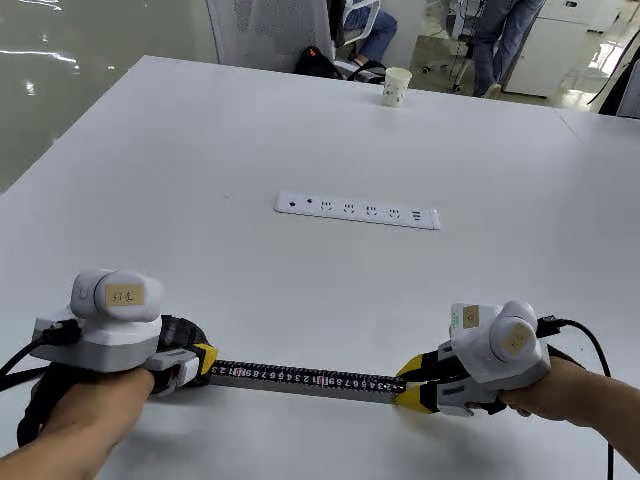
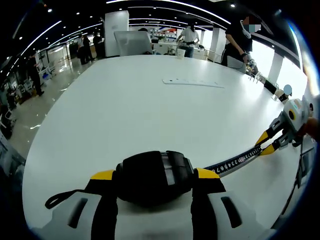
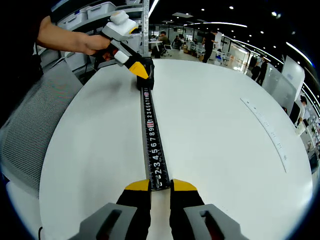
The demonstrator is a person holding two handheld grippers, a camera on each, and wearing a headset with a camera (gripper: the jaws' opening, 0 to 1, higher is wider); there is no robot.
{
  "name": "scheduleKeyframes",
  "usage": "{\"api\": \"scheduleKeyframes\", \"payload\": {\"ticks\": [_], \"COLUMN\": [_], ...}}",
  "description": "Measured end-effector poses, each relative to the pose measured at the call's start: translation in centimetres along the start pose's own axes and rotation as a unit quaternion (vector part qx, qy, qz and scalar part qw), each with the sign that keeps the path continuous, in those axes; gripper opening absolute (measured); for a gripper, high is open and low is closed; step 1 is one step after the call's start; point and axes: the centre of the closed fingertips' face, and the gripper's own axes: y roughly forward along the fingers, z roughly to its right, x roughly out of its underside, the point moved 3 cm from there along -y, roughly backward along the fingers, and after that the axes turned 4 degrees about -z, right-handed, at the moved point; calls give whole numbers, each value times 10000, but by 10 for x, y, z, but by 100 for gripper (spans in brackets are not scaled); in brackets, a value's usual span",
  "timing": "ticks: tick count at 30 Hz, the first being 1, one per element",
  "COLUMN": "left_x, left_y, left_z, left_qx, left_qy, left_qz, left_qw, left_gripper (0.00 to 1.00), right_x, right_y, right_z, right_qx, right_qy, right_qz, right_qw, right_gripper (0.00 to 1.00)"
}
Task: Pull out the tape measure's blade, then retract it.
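As the work lay near the front edge of the white table, the left gripper was clamped on the tape measure case and the right gripper pinched the tip of the drawn-out blade. Likely risk: a sudden release would have whipped the blade back, kinking it or jolting the case loose.

The tape measure has a fat black case. It sits near the front left of the white table. Its blade is pulled out a long way. The blade is dark with white numbers and a few red ones. It runs straight and low along the table, off to the right.
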Motion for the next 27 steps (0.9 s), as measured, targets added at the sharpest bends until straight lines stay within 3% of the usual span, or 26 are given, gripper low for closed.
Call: {"api": "scheduleKeyframes", "payload": {"ticks": [27], "left_x": [1], "left_y": [0], "left_z": [0], "left_qx": [140], "left_qy": [-47], "left_qz": [12], "left_qw": [9999], "left_gripper": [53], "right_x": [-2], "right_y": [1], "right_z": [1], "right_qx": [-12], "right_qy": [11], "right_qz": [-71], "right_qw": [10000], "right_gripper": [10]}}
